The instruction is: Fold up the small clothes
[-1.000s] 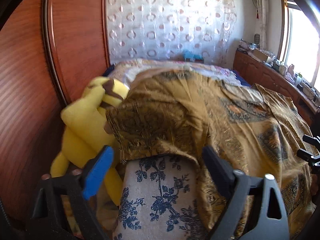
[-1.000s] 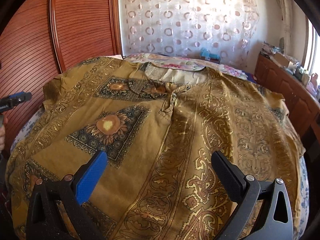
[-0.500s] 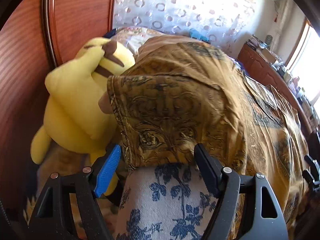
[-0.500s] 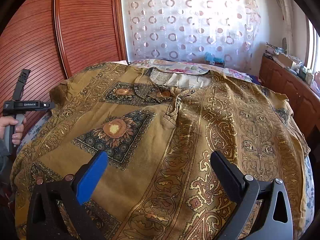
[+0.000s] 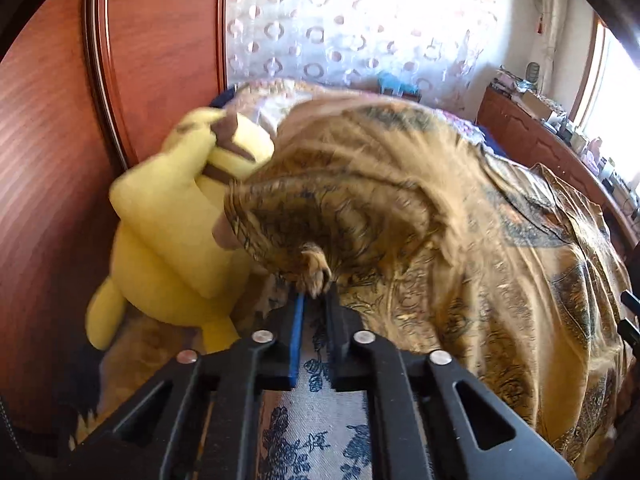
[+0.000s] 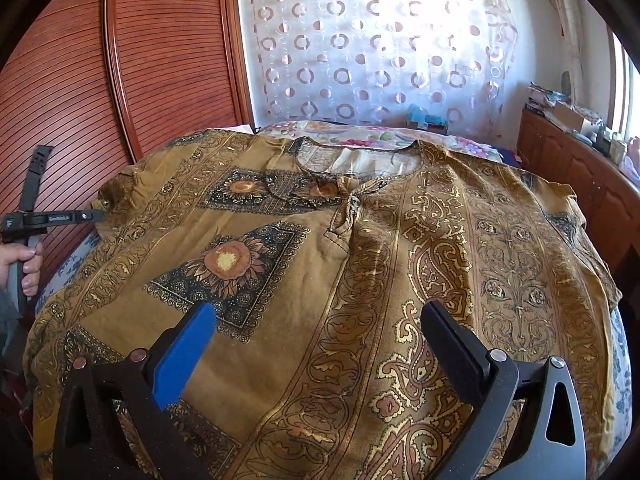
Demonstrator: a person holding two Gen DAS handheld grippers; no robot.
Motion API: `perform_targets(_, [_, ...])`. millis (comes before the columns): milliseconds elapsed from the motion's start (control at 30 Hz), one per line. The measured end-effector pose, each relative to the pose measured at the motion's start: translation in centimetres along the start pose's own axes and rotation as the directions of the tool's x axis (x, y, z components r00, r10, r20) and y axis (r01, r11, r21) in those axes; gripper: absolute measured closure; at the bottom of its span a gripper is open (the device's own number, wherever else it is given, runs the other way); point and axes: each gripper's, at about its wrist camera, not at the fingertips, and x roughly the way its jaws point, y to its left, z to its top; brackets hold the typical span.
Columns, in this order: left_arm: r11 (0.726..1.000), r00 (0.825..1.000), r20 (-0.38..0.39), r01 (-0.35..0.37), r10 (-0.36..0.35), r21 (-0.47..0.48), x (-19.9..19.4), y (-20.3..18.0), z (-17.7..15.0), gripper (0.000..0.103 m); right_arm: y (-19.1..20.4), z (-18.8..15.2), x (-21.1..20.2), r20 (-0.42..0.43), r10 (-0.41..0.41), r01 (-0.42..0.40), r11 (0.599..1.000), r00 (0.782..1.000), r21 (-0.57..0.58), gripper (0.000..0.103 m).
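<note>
A mustard-gold patterned tunic (image 6: 320, 264) lies spread face up on the bed, neckline at the far side. My left gripper (image 5: 314, 294) is shut on the edge of the tunic's left sleeve (image 5: 320, 220), which bunches up at the fingertips. It also shows at the tunic's left edge in the right wrist view (image 6: 94, 216). My right gripper (image 6: 316, 324) is open and empty, hovering over the lower middle of the tunic.
A yellow plush toy (image 5: 168, 240) lies against the wooden wardrobe (image 5: 48, 140) left of the sleeve. A blue-flowered bedsheet (image 5: 312, 432) shows under the left gripper. A wooden dresser (image 6: 580, 176) with clutter stands at the right. A patterned curtain (image 6: 380, 48) hangs behind the bed.
My left gripper has closed from open onto the sleeve edge and pulled the cloth into a bunch. My right gripper has stayed open over the tunic, almost still.
</note>
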Motion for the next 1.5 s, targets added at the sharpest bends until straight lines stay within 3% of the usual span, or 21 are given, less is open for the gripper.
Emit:
perform_targets(133, [0.998, 0.997, 0.073, -0.030, 0.026, 0.048, -1.7, -1.1, 1.1, 0.099, 0.0, 0.0, 0.0, -0.001, 0.001, -0.001, 1.000, 1.000, -0.001, 0.001])
perform_targets(467, [0.986, 0.989, 0.135, 0.043, -0.065, 0.160, -3.2, -6.1, 4.1, 0.100, 0.1, 0.0, 0.0, -0.006, 0.004, -0.004, 1.000, 1.000, 0.000, 0.001])
perform_targets(600, [0.976, 0.985, 0.135, 0.083, -0.111, 0.201, -3.7, -8.4, 4.6, 0.101, 0.2, 0.0, 0.1, -0.007, 0.004, -0.004, 1.000, 1.000, 0.000, 0.001])
perform_targets(800, [0.923, 0.963, 0.066, 0.231, -0.263, 0.307, -5.0, -13.6, 2.9, 0.100, 0.2, -0.1, 0.1, -0.006, 0.007, -0.006, 1.000, 1.000, 0.004, 0.001])
perform_targets(900, [0.913, 0.957, 0.033, 0.266, -0.290, 0.309, -5.3, -14.2, 1.1, 0.100, 0.2, -0.1, 0.2, -0.007, 0.008, -0.008, 1.000, 1.000, 0.003, 0.001])
perform_targets(1000, [0.917, 0.962, 0.031, 0.250, -0.273, 0.310, -5.5, -14.0, -0.5, 0.100, 0.2, 0.0, 0.2, -0.009, 0.008, -0.008, 1.000, 1.000, 0.003, 0.001])
perform_targets(1067, [0.922, 0.966, 0.043, 0.228, -0.254, 0.313, -5.7, -13.3, -1.2, 0.091, 0.2, -0.1, 0.2, -0.009, 0.008, -0.008, 1.000, 1.000, 0.003, 0.001])
perform_targets(1300, [0.947, 0.968, 0.079, 0.215, -0.240, 0.238, -4.9, -11.0, -1.6, 0.021, 0.2, 0.0, 0.4, -0.016, 0.007, -0.007, 1.000, 1.000, 0.002, 0.001])
perform_targets(1500, [0.967, 0.977, 0.072, 0.186, -0.201, 0.172, -3.4, -9.4, -1.9, 0.021, 0.2, 0.0, 0.6, -0.024, 0.005, -0.005, 1.000, 1.000, 0.001, 0.001])
